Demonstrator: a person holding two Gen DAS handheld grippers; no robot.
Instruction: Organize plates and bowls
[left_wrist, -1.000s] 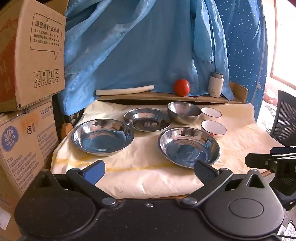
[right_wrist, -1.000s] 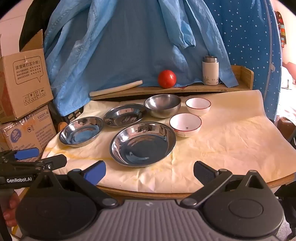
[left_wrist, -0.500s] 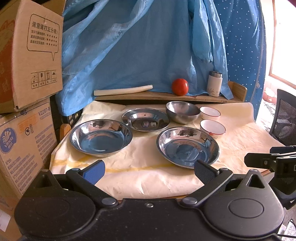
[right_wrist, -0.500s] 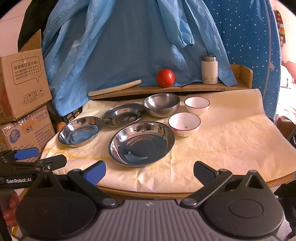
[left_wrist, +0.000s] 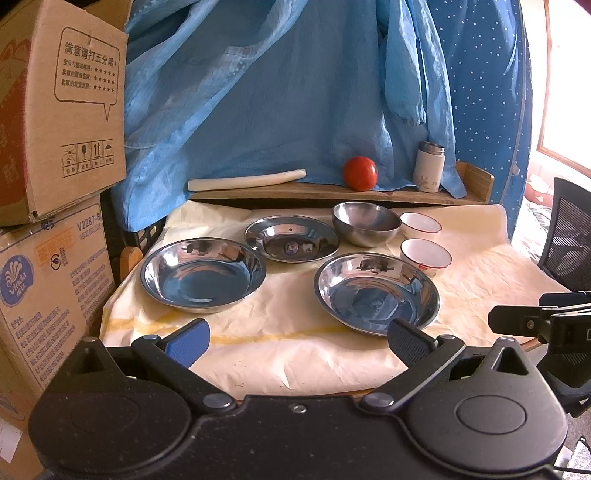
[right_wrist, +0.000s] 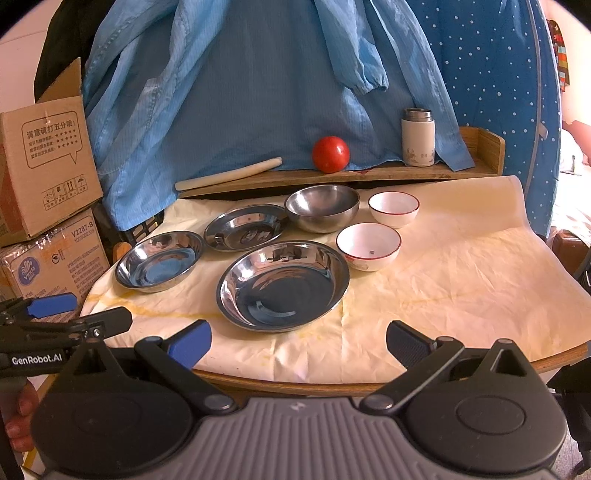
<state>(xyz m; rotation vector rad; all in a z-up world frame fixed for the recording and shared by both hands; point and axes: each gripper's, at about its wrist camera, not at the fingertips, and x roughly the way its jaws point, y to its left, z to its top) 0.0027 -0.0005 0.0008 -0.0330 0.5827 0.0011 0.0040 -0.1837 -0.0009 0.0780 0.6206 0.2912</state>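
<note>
Your left gripper (left_wrist: 297, 338) and right gripper (right_wrist: 298, 339) both have fingers spread wide, holding nothing. Ahead of them sit three steel plates; the nearest plate (right_wrist: 282, 284) lies just beyond your right fingertips.

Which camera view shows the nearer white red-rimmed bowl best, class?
The right wrist view: the nearer white red-rimmed bowl shows whole, its inside and dark speck visible. In the left wrist view the same bowl sits farther off and flatter, its base hidden behind the steel plate.

Each black gripper carries one blue and one black ribbed pad; the left gripper (right_wrist: 79, 319) reads "GenRobot.AI".
</note>
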